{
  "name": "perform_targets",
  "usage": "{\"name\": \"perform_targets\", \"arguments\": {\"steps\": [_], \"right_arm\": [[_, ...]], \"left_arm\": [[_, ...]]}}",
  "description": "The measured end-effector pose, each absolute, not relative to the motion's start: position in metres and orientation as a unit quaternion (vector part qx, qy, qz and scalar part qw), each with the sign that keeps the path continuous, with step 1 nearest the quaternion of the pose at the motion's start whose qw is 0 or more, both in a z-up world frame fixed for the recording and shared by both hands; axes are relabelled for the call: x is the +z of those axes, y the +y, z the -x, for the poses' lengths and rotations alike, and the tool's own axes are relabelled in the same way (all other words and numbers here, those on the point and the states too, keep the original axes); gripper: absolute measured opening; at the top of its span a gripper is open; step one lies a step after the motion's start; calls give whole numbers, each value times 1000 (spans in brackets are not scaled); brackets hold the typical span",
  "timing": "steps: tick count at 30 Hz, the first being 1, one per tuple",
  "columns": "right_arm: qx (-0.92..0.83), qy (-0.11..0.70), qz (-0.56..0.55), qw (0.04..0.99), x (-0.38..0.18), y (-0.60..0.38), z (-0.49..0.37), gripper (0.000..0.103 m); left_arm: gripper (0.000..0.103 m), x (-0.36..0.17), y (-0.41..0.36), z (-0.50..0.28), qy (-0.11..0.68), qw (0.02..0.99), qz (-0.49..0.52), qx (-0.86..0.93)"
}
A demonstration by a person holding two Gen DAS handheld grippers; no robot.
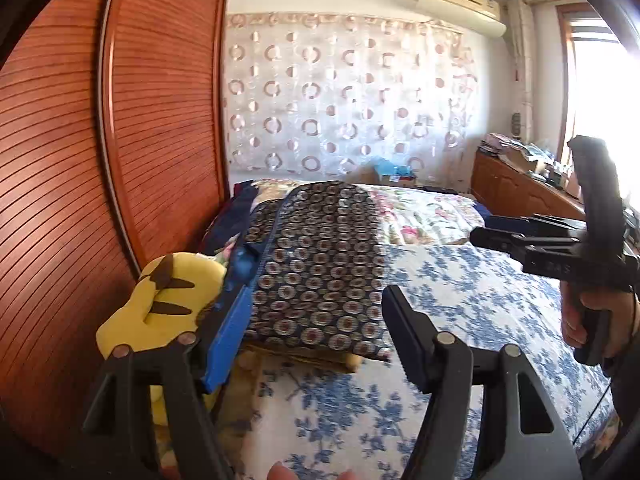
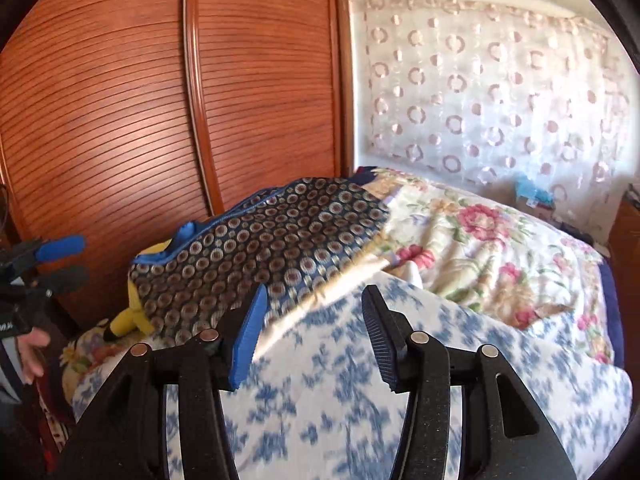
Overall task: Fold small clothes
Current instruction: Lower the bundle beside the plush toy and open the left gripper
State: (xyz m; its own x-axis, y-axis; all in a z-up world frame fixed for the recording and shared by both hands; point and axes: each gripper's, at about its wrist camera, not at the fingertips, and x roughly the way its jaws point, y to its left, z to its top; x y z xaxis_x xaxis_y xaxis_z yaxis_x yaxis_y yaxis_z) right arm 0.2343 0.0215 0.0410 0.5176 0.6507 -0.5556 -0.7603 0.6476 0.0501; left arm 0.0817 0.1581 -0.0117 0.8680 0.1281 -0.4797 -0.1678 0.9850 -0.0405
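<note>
Clothes first: a dark blue garment patterned with round medallions lies spread on the bed, in the middle of the left wrist view, its bright blue trim running down its left edge. In the right wrist view the same garment sits left of centre, draped over a rise in the bedding.

Left gripper fills the lower part of its own view, jaws standing apart with nothing between them, only the garment's near edge and the blue-and-white floral sheet showing through the gap. Right gripper likewise hangs with its jaws parted and empty over the floral sheet, which is blurred here.

At the right edge of the left wrist view the other gripper shows side-on, a hand wrapped around its handle. A yellow plush toy lies just beside the garment's left edge, at lower left. Behind the garment a pink-flowered quilt covers the far part of the bed. Slatted wooden wardrobe doors fill the upper left, and a sheer curtain with ring patterns hangs at the back.
</note>
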Motion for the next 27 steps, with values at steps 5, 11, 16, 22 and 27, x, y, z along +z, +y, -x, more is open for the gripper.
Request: {"name": "perform_targets", "arguments": {"steps": [5, 11, 16, 22, 27], "right_arm": [[380, 269, 81, 882, 47, -22, -204, 67], [334, 263, 61, 903, 53, -77, -167, 72], [289, 249, 50, 923, 66, -118, -137, 75], [249, 237, 28, 939, 80, -156, -107, 80], [212, 219, 15, 952, 95, -181, -89, 81]], "left_arm": [[68, -11, 132, -80, 243, 968, 35, 53], [68, -10, 98, -78, 245, 968, 29, 34], [68, -2, 67, -73, 239, 971, 18, 21], [68, 11, 37, -71, 240, 970, 25, -10], [68, 31, 12, -69, 224, 974, 13, -24]]}}
